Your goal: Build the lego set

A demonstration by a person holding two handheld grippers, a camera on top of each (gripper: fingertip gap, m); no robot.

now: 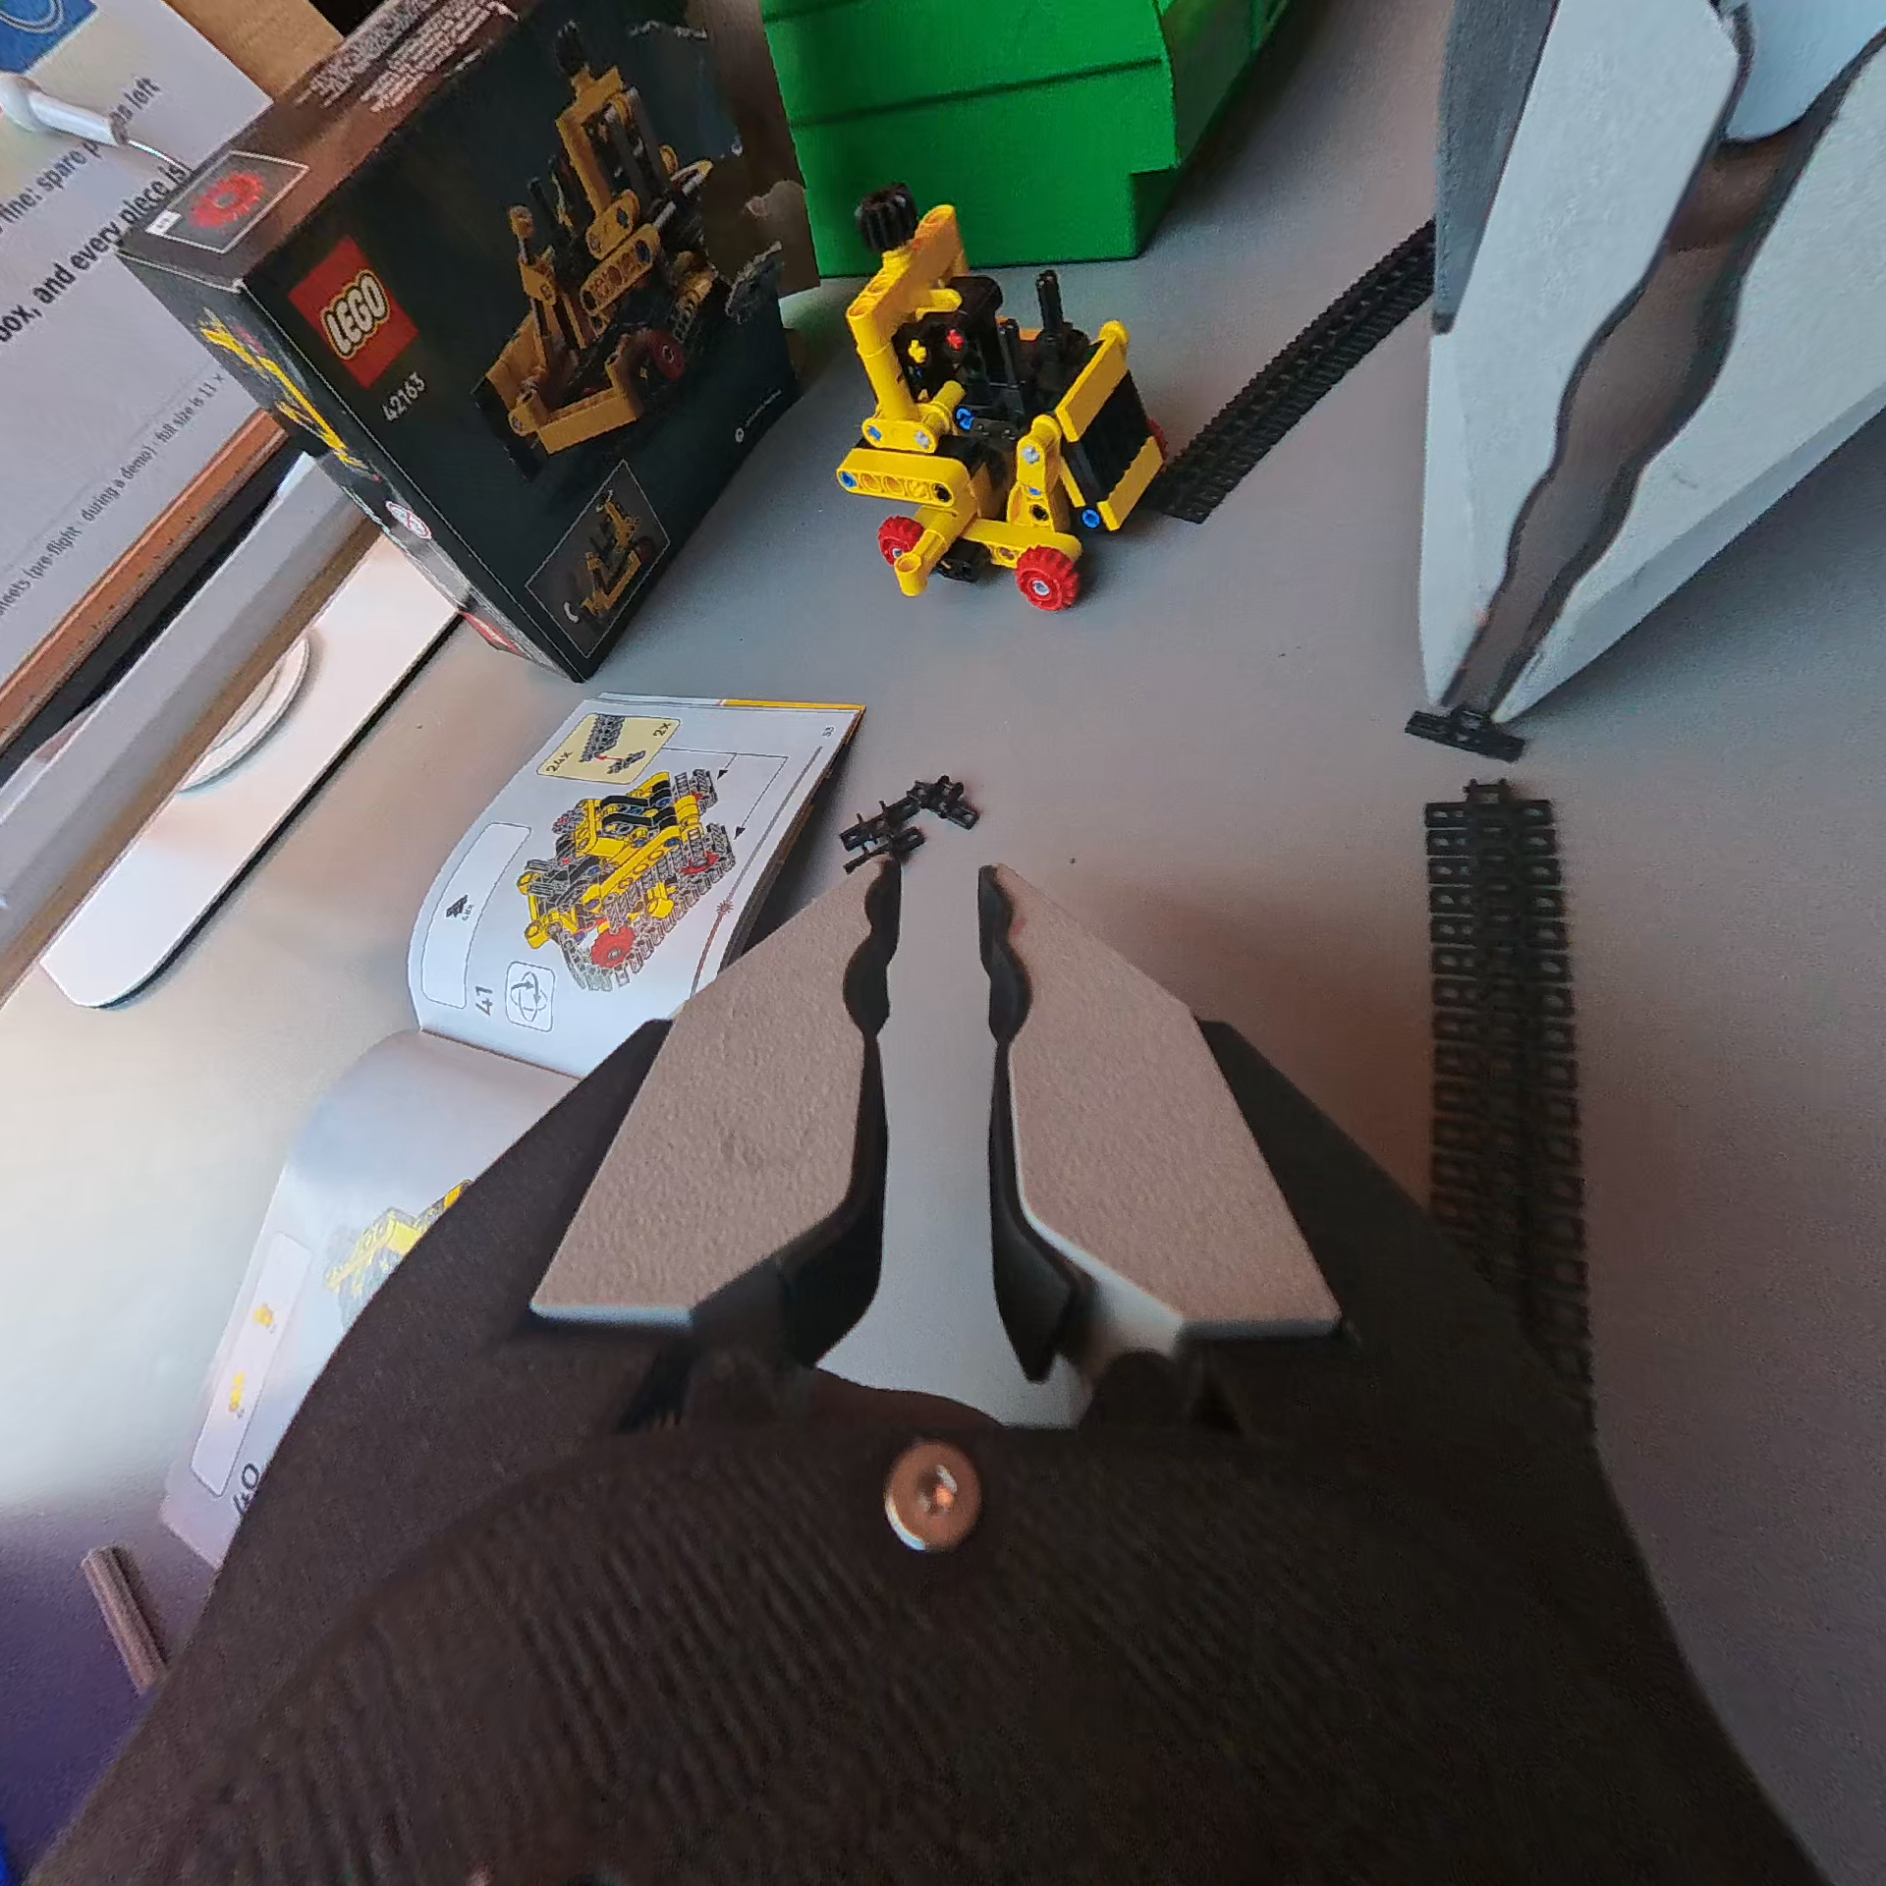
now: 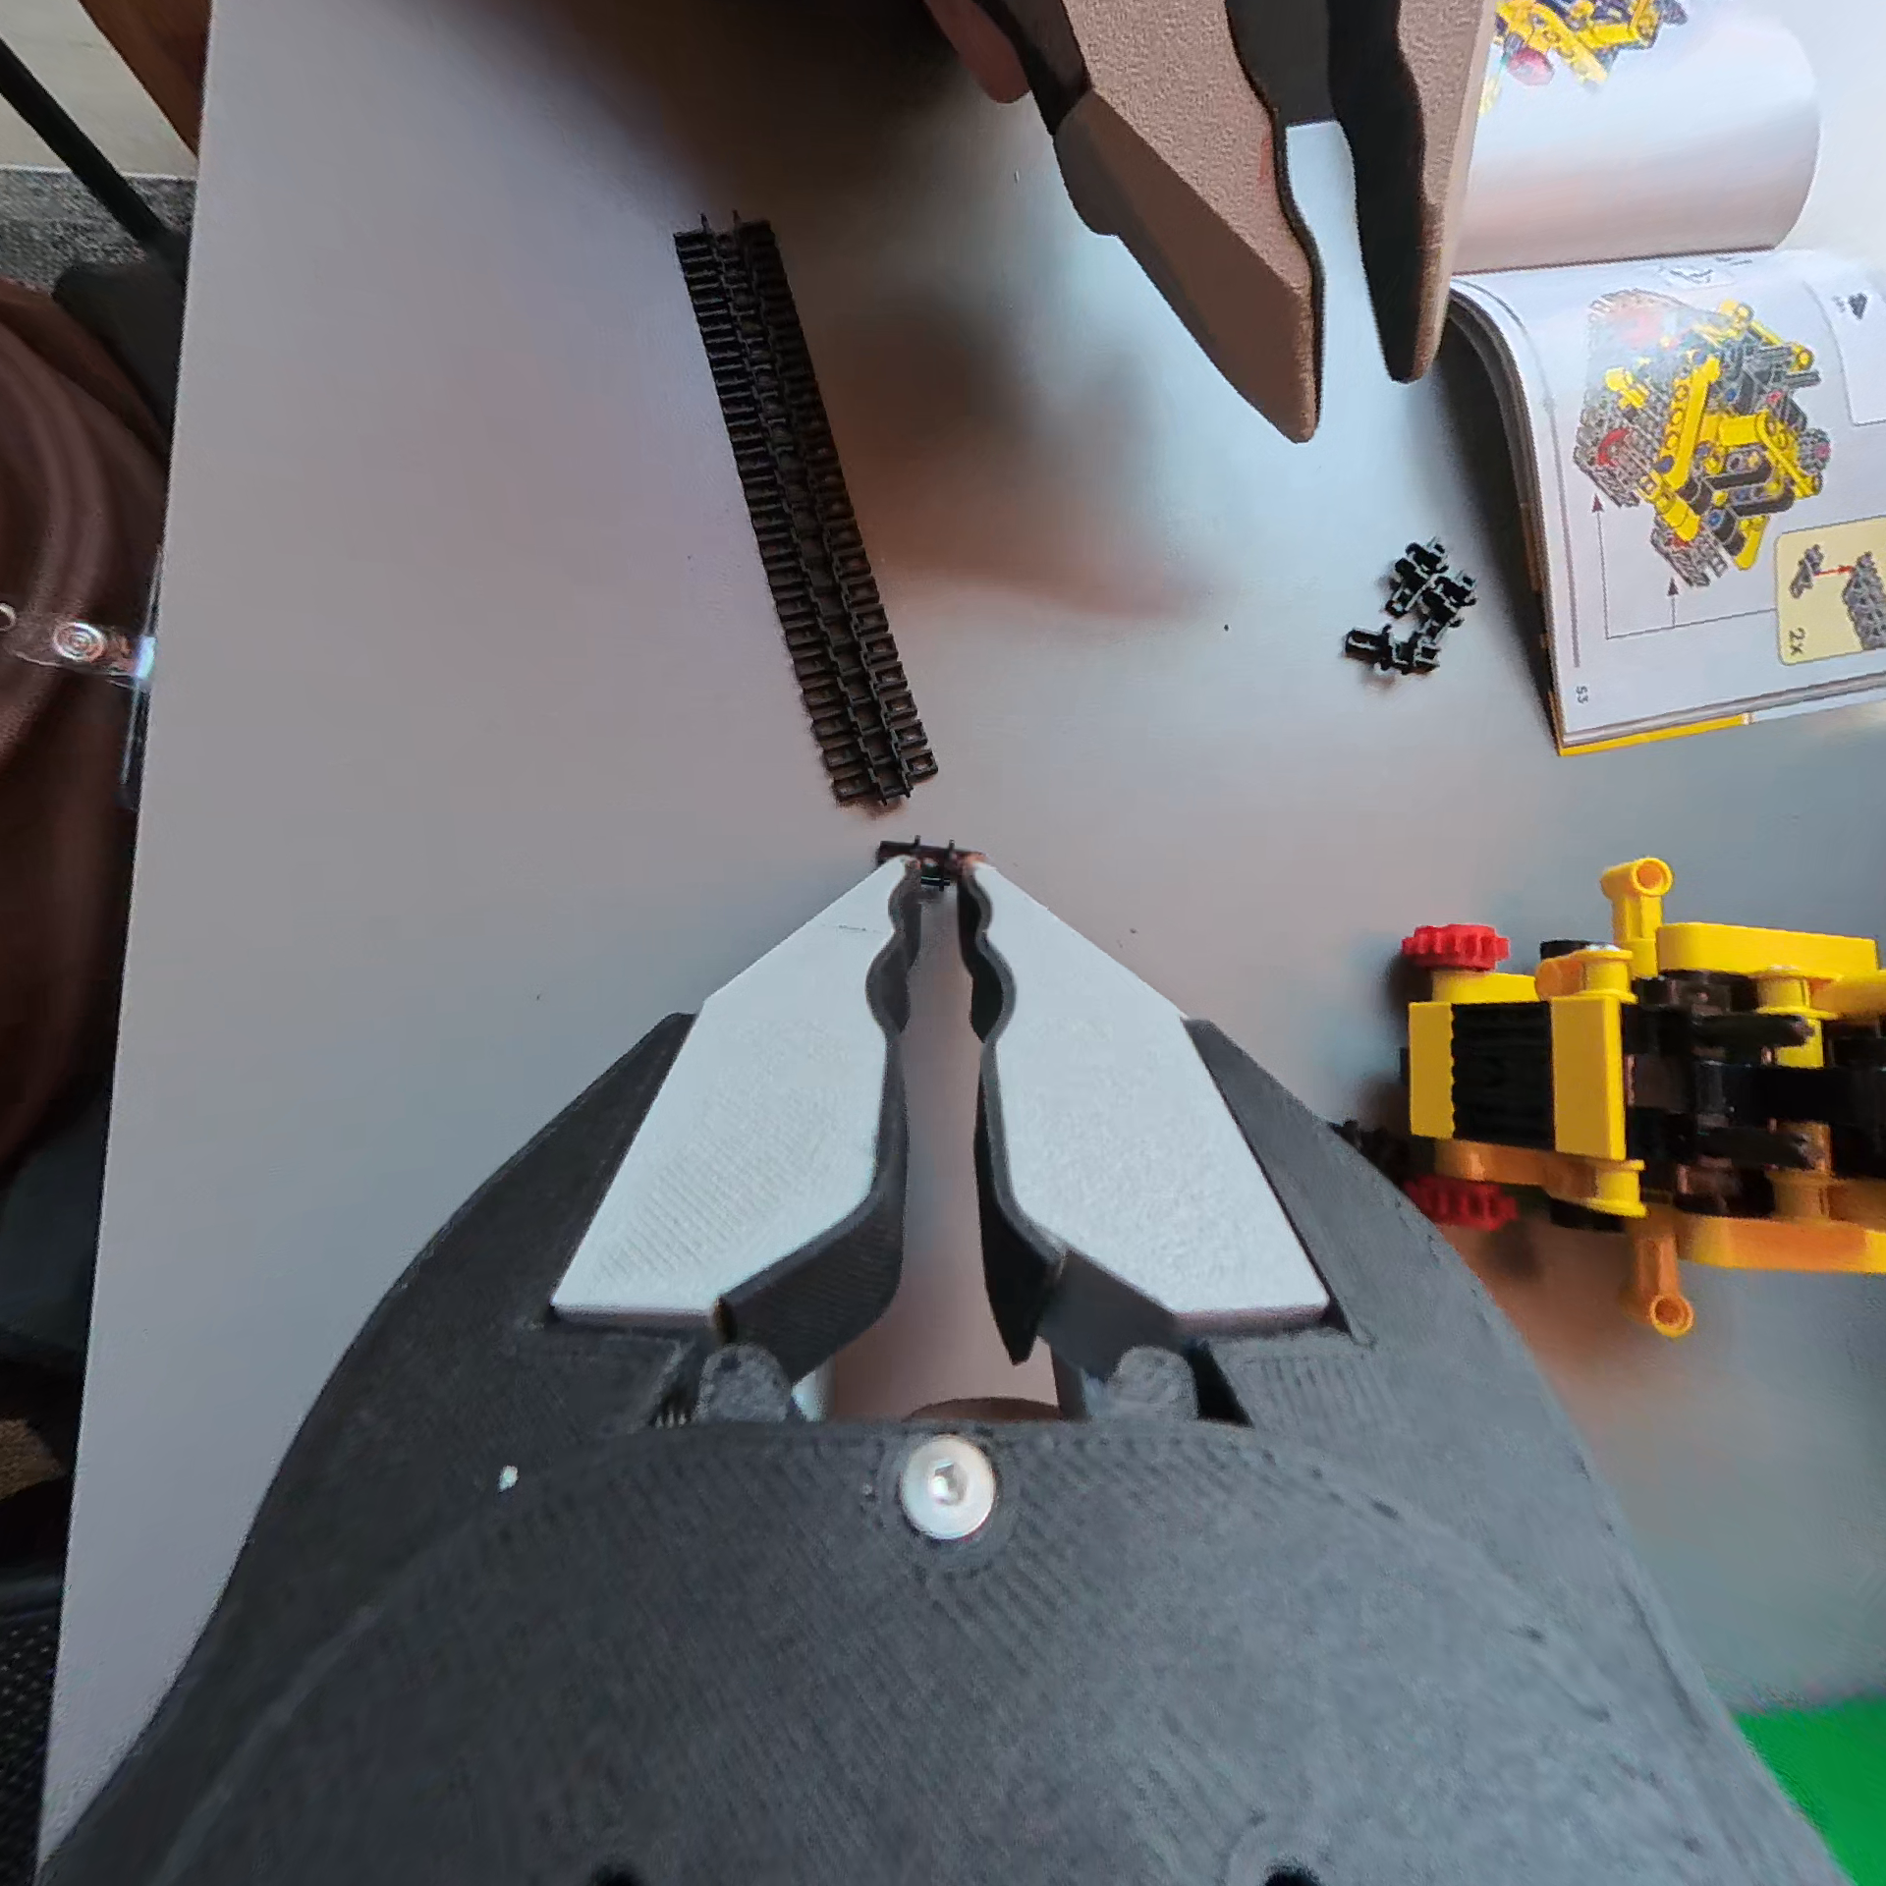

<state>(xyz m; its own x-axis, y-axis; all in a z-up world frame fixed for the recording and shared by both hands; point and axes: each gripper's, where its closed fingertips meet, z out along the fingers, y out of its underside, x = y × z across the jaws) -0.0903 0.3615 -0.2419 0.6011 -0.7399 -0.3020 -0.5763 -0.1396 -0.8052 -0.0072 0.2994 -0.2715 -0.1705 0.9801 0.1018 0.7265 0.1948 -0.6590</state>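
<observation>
On grey tabletop (image 2: 510,510), right tool (image 2: 931,865) clenched on single black track link (image 2: 924,855), just beside track strip (image 2: 806,520). Left tool (image 1: 939,878) released, near loose links (image 1: 908,816).

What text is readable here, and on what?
I won't quote writing; these items bear it:
Black set box: red logo and a number on the front, fine print too small to read.
Open instruction booklet: step and page numbers.
White printed sheet, far left: lines of print.
</observation>
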